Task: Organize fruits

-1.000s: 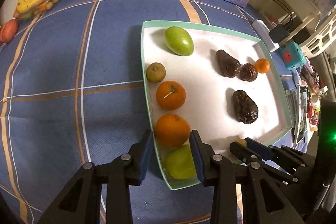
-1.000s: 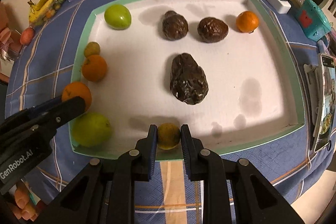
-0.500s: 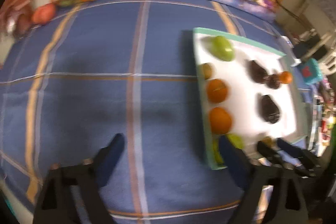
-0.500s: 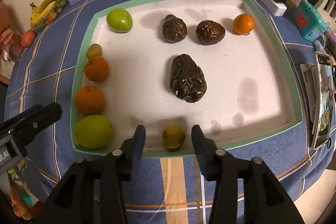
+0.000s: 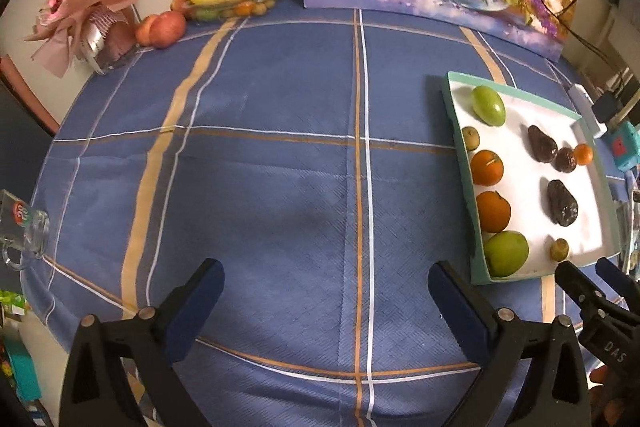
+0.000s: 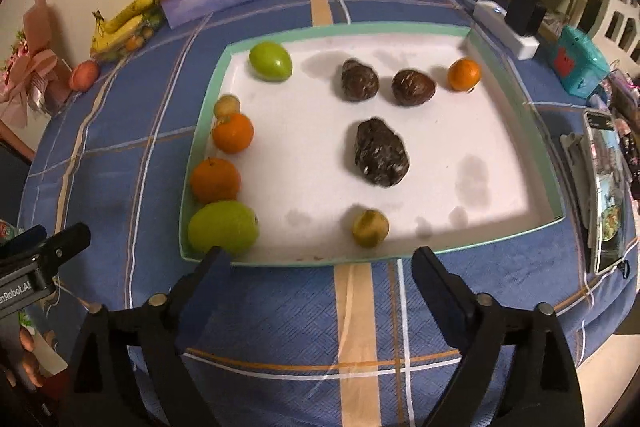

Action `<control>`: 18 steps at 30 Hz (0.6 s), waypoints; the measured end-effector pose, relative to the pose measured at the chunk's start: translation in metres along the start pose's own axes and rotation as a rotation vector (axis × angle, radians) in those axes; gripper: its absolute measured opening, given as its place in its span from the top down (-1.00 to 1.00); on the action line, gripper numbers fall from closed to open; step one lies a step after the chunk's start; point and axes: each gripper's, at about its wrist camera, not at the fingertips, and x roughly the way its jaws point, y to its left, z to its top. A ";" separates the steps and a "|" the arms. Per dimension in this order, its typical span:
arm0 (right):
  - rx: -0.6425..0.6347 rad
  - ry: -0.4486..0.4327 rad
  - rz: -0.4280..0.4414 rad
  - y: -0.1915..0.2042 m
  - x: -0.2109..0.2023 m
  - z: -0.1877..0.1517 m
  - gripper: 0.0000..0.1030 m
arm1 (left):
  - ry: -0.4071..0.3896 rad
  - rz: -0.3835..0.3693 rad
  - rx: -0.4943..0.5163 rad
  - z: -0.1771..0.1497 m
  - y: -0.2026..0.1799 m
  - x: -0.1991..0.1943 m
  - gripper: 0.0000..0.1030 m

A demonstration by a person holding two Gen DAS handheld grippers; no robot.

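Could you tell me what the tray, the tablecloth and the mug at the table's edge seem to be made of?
Tray: probably cardboard or thin plastic, with a matte white floor, faint stains and thin teal walls. Tablecloth: woven fabric, blue with stripes; fine texture and soft creases show. Mug: clear glass, see-through with a glossy handle and a printed logo.

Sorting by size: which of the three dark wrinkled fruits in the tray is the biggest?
The lone dark fruit mid-tray; the two smaller ones sit side by side farther back.

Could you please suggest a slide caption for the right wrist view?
Open right claw hovers before the tray, where nine fruits sit, a small yellow-brown fruit nearest.
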 end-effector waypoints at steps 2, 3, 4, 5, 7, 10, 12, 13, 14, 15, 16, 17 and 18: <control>-0.001 -0.024 0.003 0.001 -0.004 0.002 -0.81 | -0.003 0.012 0.007 0.000 0.000 -0.002 -1.00; -0.002 -0.033 0.004 0.002 -0.006 0.003 -0.81 | -0.003 0.020 0.014 -0.001 -0.001 -0.003 -1.00; -0.004 -0.039 0.003 0.002 -0.008 0.002 -0.81 | -0.002 0.028 0.024 -0.001 -0.005 -0.003 -1.00; -0.007 -0.044 0.001 0.003 -0.009 0.002 -0.81 | -0.002 0.029 0.034 0.000 -0.008 -0.003 -1.00; -0.015 -0.046 -0.003 0.006 -0.010 0.003 -0.81 | 0.002 0.021 0.048 0.000 -0.011 -0.003 -1.00; -0.031 -0.050 -0.008 0.008 -0.010 0.003 -0.81 | 0.011 0.044 0.063 -0.001 -0.014 -0.001 -1.00; -0.036 -0.054 -0.009 0.009 -0.010 0.004 -0.81 | 0.009 0.059 0.069 -0.002 -0.015 -0.001 -1.00; -0.037 -0.055 -0.011 0.010 -0.010 0.004 -0.81 | 0.005 0.061 0.071 -0.002 -0.015 -0.002 -1.00; -0.037 -0.055 -0.012 0.010 -0.010 0.004 -0.81 | 0.002 0.062 0.070 -0.002 -0.015 -0.003 -1.00; -0.038 -0.055 -0.013 0.010 -0.010 0.004 -0.81 | -0.001 0.078 0.068 -0.002 -0.015 -0.004 -1.00; -0.038 -0.055 -0.014 0.011 -0.010 0.004 -0.81 | -0.003 0.095 0.068 -0.003 -0.015 -0.004 -1.00; -0.039 -0.055 -0.013 0.011 -0.010 0.004 -0.81 | -0.006 0.115 0.070 -0.003 -0.015 -0.005 -1.00; -0.040 -0.055 -0.013 0.010 -0.009 0.004 -0.81 | -0.007 0.119 0.070 -0.003 -0.015 -0.005 -1.00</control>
